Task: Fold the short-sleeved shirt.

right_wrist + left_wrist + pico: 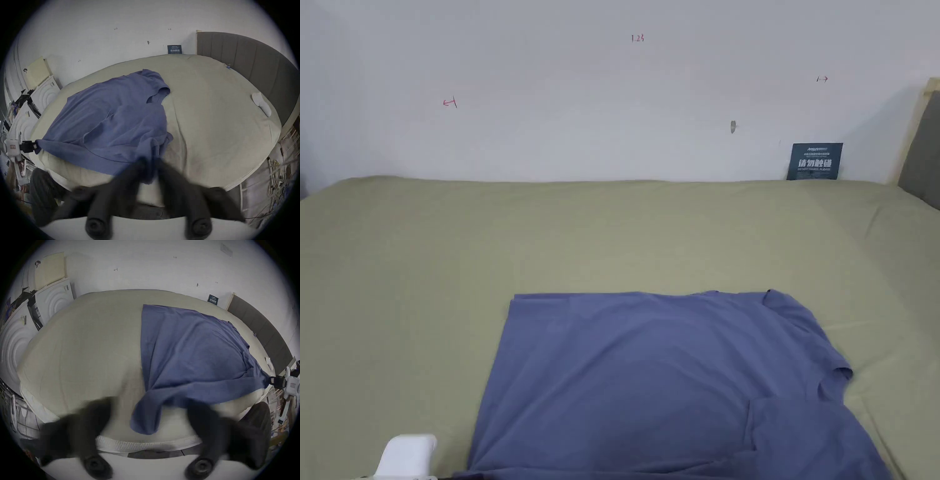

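Note:
A blue short-sleeved shirt (650, 375) lies spread on the green bed sheet (412, 281), its near edge at the bed's front edge. In the left gripper view my left gripper (151, 404) is open, its blurred jaws wide apart. A loose shirt corner (146, 418) droops between them over the bed edge. My right gripper (151, 162) is shut on a bunched fold of the shirt (113, 121). From the left gripper view, the right gripper (271, 382) pulls a shirt corner taut. The left gripper (34, 146) sits at the shirt's other near corner.
A white sock (261, 105) lies near the grey headboard (243, 65) on the right. A dark sign (814, 161) leans on the wall. White moulded panels (53, 300) stand left of the bed. A person's leg (43, 191) is by the front edge, and cables (276, 178) lie right.

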Motion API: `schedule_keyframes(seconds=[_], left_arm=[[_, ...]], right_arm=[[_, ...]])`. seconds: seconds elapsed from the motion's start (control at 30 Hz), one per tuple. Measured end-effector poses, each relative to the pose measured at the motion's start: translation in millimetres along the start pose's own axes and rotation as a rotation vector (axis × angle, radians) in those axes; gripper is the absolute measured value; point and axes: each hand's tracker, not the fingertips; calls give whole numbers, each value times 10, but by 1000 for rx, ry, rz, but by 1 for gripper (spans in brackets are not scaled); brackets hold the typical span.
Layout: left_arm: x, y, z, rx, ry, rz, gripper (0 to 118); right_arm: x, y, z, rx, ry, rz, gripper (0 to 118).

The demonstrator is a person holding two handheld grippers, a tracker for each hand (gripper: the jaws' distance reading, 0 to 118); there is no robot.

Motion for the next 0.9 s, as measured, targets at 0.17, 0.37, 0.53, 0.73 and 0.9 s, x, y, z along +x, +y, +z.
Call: schedule_keyframes(seconds=[0.17,0.37,0.53,0.73,0.9], left_arm=[[11,-2,372,91,34,24,114],[-59,-69,443,130,71,62,2],[-96,-107,320,47,33,82,1],[-128,-62,-36,-34,-1,77,114],[-60,36,-314,-131,42,-4,46]], right_arm=[[-25,-16,241,94,-43,-35,101],[-58,-13,328,155,-59,1,2],[-57,-32,289,110,-48,19,2],[-73,-35,256,81,-38,40,2],[-49,-19,179,51,-41,58,2]])
